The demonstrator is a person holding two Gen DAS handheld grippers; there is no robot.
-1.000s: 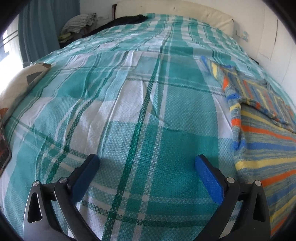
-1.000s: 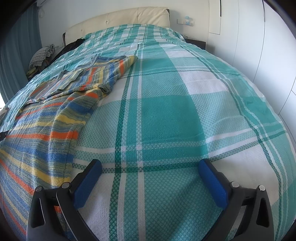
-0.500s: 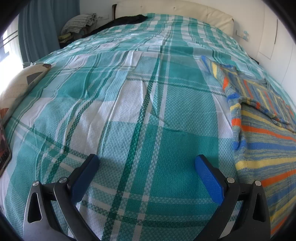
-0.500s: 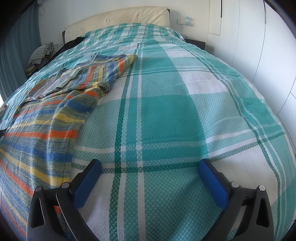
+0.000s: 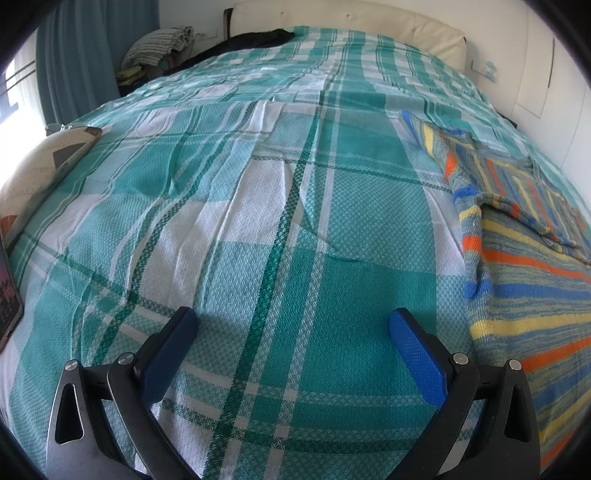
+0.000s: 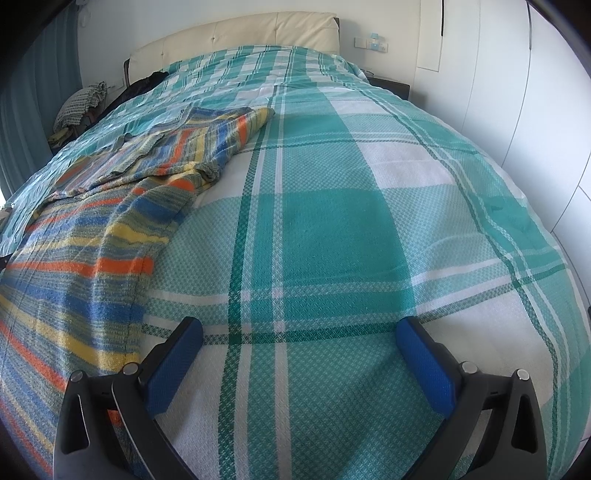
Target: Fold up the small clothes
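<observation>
Left hand-held gripper and right hand-held gripper: jaws spread wide, empty, over plaid bedspread. Striped sweater at frame left, sleeve folded in.

a bed under a teal-and-white plaid cover fills the room, its cream padded headboard set against a white wall. teal curtains hang at the left, where bright daylight pours through a window. a pile of folded fabric sits in the corner beside the headboard, with a dark garment lying on the bed's far end. white cabinet doors line the right side, a dark nightstand just beside the bed, and wall sockets above it.
</observation>
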